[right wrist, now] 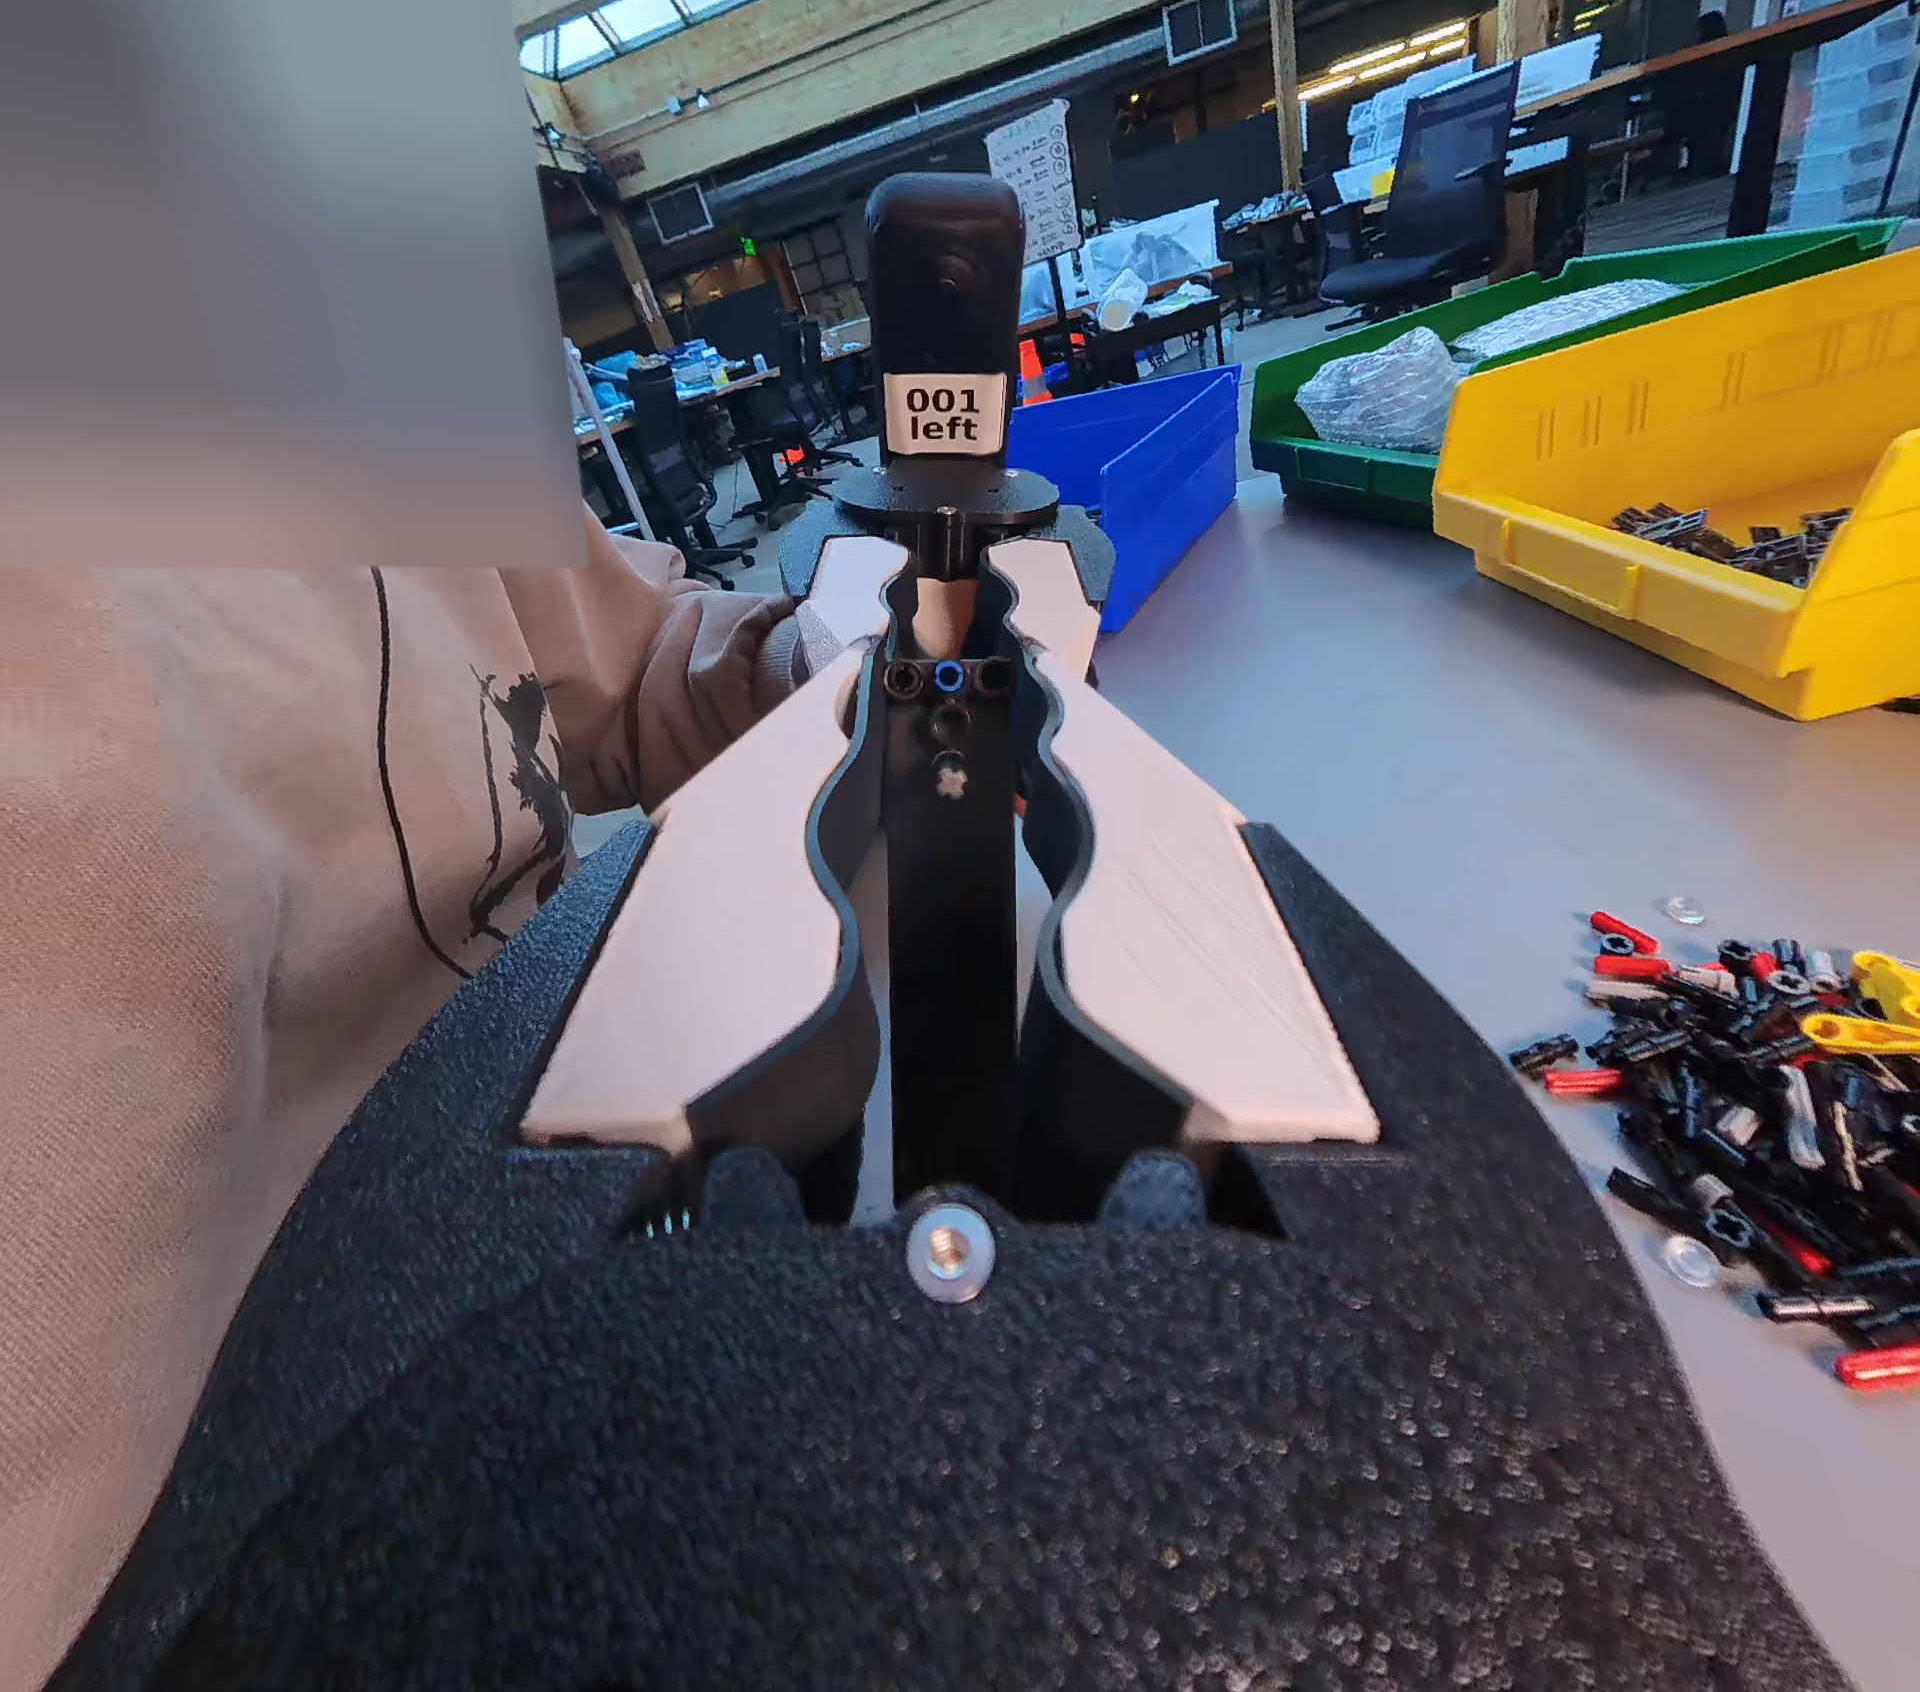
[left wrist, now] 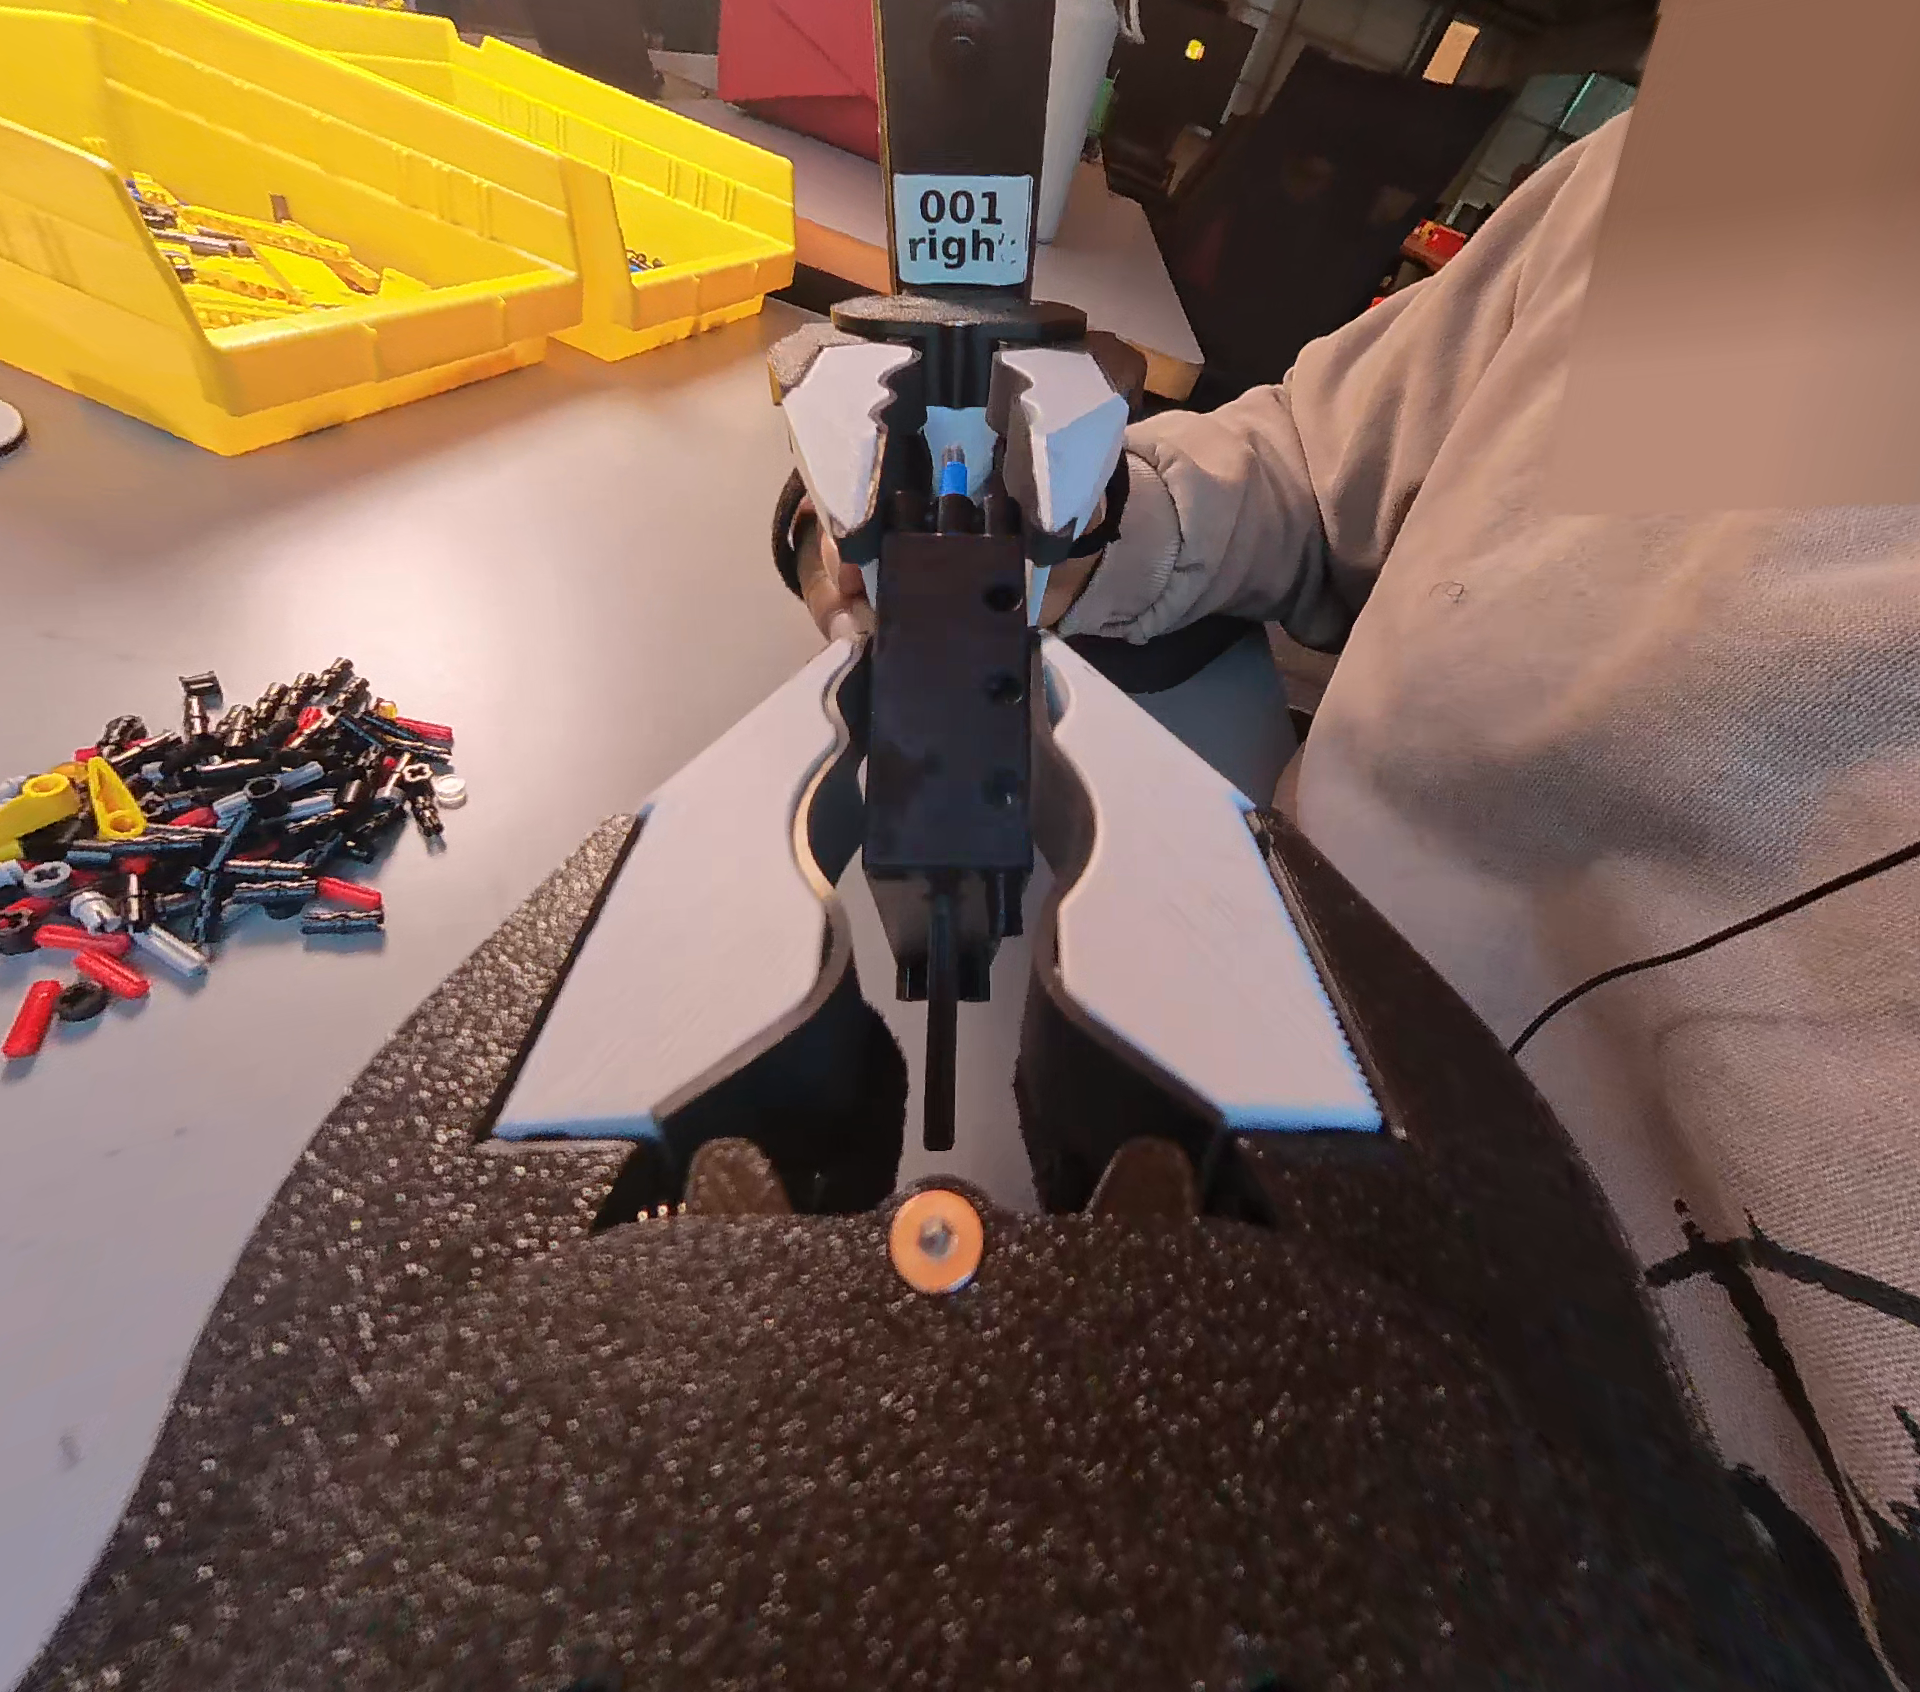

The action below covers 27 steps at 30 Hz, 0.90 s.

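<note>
Our left gripper (left wrist: 948, 676) is clamped on the black brick assembly (left wrist: 945, 728), and our right gripper (right wrist: 948, 686) faces it tip to tip, closed on the same assembly's far end, where a blue pin (right wrist: 945, 676) shows. We hold the assembly above the grey table (left wrist: 520, 562). In the left wrist view, a pile of small black, red and yellow pieces (left wrist: 197, 821) lies left of the assembly, with yellow bins (left wrist: 343, 188) beyond the pile.

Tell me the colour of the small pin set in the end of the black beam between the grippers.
Blue pin, clearest in the right wrist view.
</note>
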### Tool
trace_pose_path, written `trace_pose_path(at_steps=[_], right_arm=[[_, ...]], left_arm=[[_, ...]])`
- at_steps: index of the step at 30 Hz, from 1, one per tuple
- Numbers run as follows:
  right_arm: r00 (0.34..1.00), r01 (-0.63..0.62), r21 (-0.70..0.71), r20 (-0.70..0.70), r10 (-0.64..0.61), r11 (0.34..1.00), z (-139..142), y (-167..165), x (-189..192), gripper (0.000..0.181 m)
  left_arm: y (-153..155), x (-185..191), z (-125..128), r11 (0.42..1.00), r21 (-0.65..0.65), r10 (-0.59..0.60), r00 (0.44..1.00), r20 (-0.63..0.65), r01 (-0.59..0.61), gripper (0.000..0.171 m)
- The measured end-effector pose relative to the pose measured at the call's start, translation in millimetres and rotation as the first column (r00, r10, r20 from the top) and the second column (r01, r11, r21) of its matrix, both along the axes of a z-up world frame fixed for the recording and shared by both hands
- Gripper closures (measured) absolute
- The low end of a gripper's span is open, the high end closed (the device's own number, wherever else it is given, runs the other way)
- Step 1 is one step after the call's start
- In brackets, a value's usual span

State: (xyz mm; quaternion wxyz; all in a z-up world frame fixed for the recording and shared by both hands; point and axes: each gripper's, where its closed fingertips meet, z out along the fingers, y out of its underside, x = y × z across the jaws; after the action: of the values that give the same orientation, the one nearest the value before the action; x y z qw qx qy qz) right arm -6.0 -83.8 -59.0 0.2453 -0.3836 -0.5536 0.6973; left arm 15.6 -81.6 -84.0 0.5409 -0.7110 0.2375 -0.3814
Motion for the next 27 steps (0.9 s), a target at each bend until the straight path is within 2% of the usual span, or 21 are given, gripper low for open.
trace_pose_path(at_steps=[16, 17, 18, 19, 20, 21, 23, 24, 26, 27], right_arm=[[0.996, -0.065, 0.088, 0.060, 0.060, 0.994, -15.4, -1.4, 14.3, 0.162], [1.000, -0.011, 0.052, -0.009, 0.012, 0.999, -5.9, 13.3, 22.2, 0.181], [0.999, 0.043, -0.017, -0.016, -0.043, 0.999, 3.8, 40.5, 29.5, 0.181], [0.996, 0.086, 0.057, -0.016, -0.086, 0.995, 1.1, 47.8, 31.3, 0.181], [0.998, 0.068, 0.110, -0.010, -0.067, 0.992, -5.5, 33.2, 27.6, 0.181], [0.999, 0.047, 0.142, -0.016, -0.045, 0.989, -10.5, 18.2, 22.0, 0.181], [0.999, 0.047, 0.150, 0.001, -0.048, 0.987, -9.2, 22.0, 16.8, 0.181], [0.997, 0.078, 0.144, -0.015, -0.077, 0.987, -2.1, 29.9, 16.2, 0.171], [0.997, 0.074, 0.236, 0.019, -0.081, 0.969, -7.7, 26.3, 13.7, 0.137], [0.996, 0.061, 0.303, 0.041, -0.077, 0.951, -15.0, 20.2, 12.6, 0.132]], left_arm=[[-9.7, -2.1, -7.4, 0.999, -0.026, -0.038, 0.998, -0.045, 0.037, 0.143], [-8.0, -20.3, 0.0, 1.000, -0.018, 0.016, 1.000, 0.008, -0.016, 0.144], [-5.8, -45.7, 3.2, 0.996, -0.013, 0.092, 0.995, 0.041, -0.091, 0.145], [-8.0, -49.4, -1.0, 0.995, -0.006, 0.097, 0.995, 0.012, -0.097, 0.144], [-8.4, -34.6, -8.9, 0.998, -0.001, 0.062, 0.997, -0.055, -0.062, 0.144], [-7.1, -19.2, -14.8, 1.000, -0.005, 0.020, 0.994, -0.104, -0.020, 0.144], [-1.5, -15.7, -12.7, 1.000, -0.004, 0.006, 0.993, -0.121, -0.007, 0.144], [-0.7, -18.2, -12.7, 1.000, -0.005, 0.006, 0.990, -0.139, -0.007, 0.144], [2.6, -18.9, -23.8, 1.000, -0.010, 0.020, 0.973, -0.231, -0.023, 0.144], [2.0, -14.5, -28.8, 1.000, -0.011, 0.007, 0.963, -0.271, -0.010, 0.144]])
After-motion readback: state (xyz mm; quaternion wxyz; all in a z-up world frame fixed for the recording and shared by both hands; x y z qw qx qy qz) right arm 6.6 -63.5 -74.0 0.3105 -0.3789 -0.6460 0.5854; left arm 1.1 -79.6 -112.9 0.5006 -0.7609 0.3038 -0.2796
